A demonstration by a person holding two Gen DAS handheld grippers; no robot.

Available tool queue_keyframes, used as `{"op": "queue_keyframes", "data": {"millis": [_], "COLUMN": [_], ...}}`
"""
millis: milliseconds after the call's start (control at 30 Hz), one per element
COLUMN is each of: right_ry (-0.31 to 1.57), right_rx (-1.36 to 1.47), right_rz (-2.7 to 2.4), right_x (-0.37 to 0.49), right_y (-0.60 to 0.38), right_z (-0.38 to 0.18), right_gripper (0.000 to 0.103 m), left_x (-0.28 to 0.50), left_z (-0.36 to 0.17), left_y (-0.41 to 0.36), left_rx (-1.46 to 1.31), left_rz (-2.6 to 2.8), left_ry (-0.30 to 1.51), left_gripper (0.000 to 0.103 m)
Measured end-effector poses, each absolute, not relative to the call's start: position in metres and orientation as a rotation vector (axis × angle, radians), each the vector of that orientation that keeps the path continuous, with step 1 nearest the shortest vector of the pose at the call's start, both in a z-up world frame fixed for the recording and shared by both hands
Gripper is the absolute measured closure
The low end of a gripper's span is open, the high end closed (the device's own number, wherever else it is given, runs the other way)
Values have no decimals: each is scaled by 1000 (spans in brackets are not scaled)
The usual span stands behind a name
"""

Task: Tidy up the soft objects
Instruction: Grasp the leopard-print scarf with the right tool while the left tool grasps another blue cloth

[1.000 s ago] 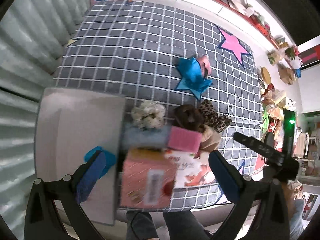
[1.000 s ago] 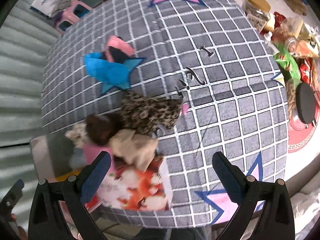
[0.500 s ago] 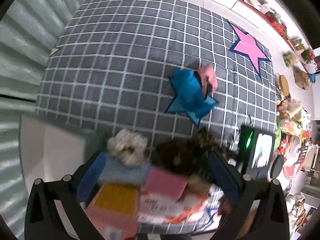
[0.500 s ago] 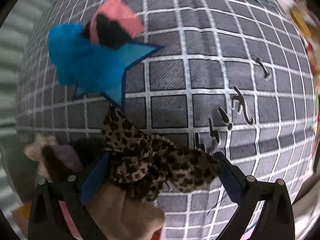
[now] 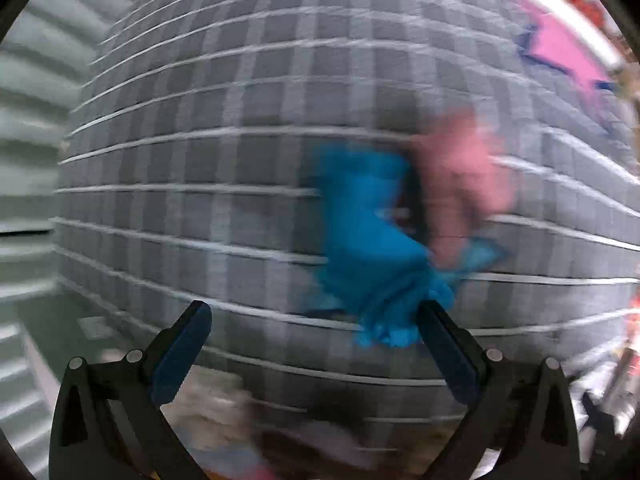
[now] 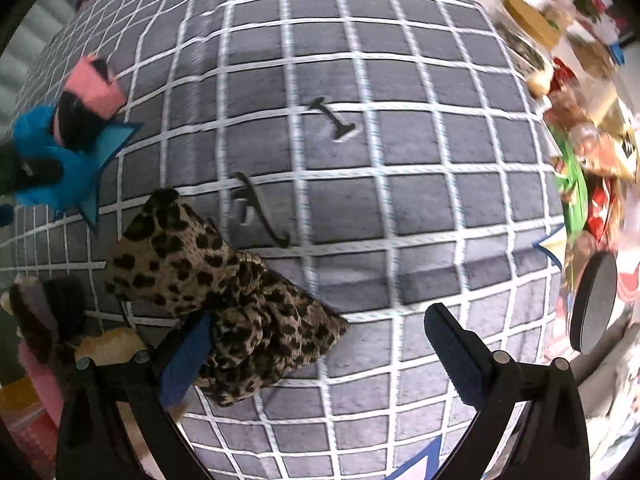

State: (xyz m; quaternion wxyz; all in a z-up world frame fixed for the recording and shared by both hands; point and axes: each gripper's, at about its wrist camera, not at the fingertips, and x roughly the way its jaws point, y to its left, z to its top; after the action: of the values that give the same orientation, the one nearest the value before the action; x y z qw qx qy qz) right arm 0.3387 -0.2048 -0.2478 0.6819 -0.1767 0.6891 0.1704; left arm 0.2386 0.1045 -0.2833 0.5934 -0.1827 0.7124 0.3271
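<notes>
The left wrist view is blurred by motion. A bright blue soft cloth lies on the grey checked blanket with a pink soft item at its right. My left gripper is open, its right finger at the blue cloth's near end. In the right wrist view a leopard-print fabric piece lies over my left finger. My right gripper is open around its right end. The blue cloth and pink item show far left.
A pile of soft items and a pink box sits at the blanket's near left edge. Jars, packets and a black lid crowd the right side beyond the blanket. A ribbed grey wall runs along the left.
My left gripper has moved forward from the box pile to the blue cloth. My right gripper has moved down and forward onto the leopard-print piece. Both stayed open.
</notes>
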Motion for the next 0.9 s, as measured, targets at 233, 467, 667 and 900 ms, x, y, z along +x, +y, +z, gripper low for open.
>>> {"op": "queue_keyframes", "data": {"millis": [233, 467, 667, 900], "right_ry": [1524, 1530, 1561, 1580], "right_rx": [-252, -220, -309, -432], "right_rz": [440, 543, 566, 534], "right_x": [355, 360, 348, 343], "right_y": [-224, -203, -164, -137], "right_z": [-222, -208, -236, -261], "right_gripper": [1, 1, 1, 1], "left_x": [196, 212, 224, 238], "left_z": [-253, -257, -284, -313], "left_y": [152, 144, 139, 141], "left_rx": [-528, -476, -472, -520], "left_rz": [781, 700, 695, 701], "left_ry": [1605, 1610, 1648, 1661], "left_gripper": [0, 0, 0, 1]}}
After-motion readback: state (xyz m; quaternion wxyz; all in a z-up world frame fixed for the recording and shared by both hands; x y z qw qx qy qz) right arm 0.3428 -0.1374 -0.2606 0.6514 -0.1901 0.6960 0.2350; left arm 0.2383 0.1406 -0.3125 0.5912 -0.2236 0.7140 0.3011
